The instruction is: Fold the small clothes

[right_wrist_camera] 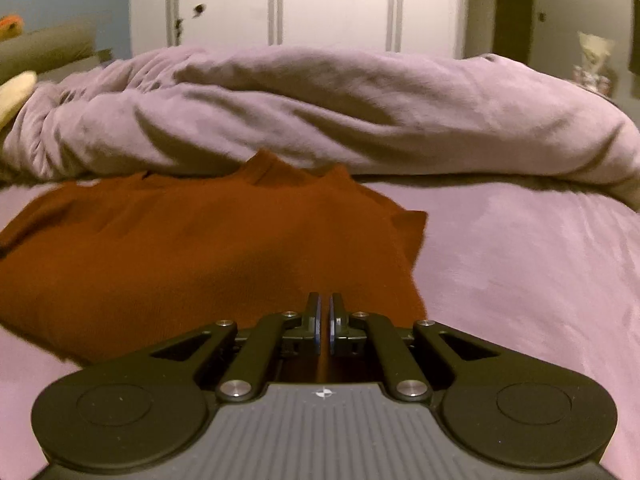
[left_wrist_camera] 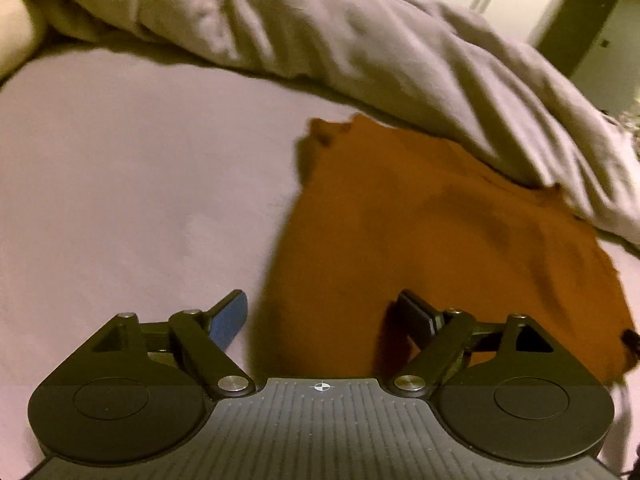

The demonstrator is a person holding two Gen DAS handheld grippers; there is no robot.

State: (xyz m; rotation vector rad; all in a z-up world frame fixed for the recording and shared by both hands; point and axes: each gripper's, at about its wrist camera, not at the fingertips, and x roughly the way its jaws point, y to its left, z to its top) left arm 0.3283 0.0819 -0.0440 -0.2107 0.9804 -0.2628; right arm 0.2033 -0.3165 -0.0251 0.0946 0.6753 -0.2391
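A rust-orange garment lies flat on the lilac bed sheet, its far edge tucked against a bunched duvet. My left gripper hovers over the garment's near left edge, jaws wide apart; the blue-padded finger is over bare sheet, the other over the cloth, nothing pressed between them. In the right wrist view the garment spreads to the left and ahead. My right gripper stands shut above its near right part, pads almost touching, with no cloth visibly pinched.
A crumpled lilac-grey duvet runs across the bed behind the garment. A cream pillow lies at the far left. White wardrobe doors stand beyond the bed. Bare sheet stretches to the right of the garment.
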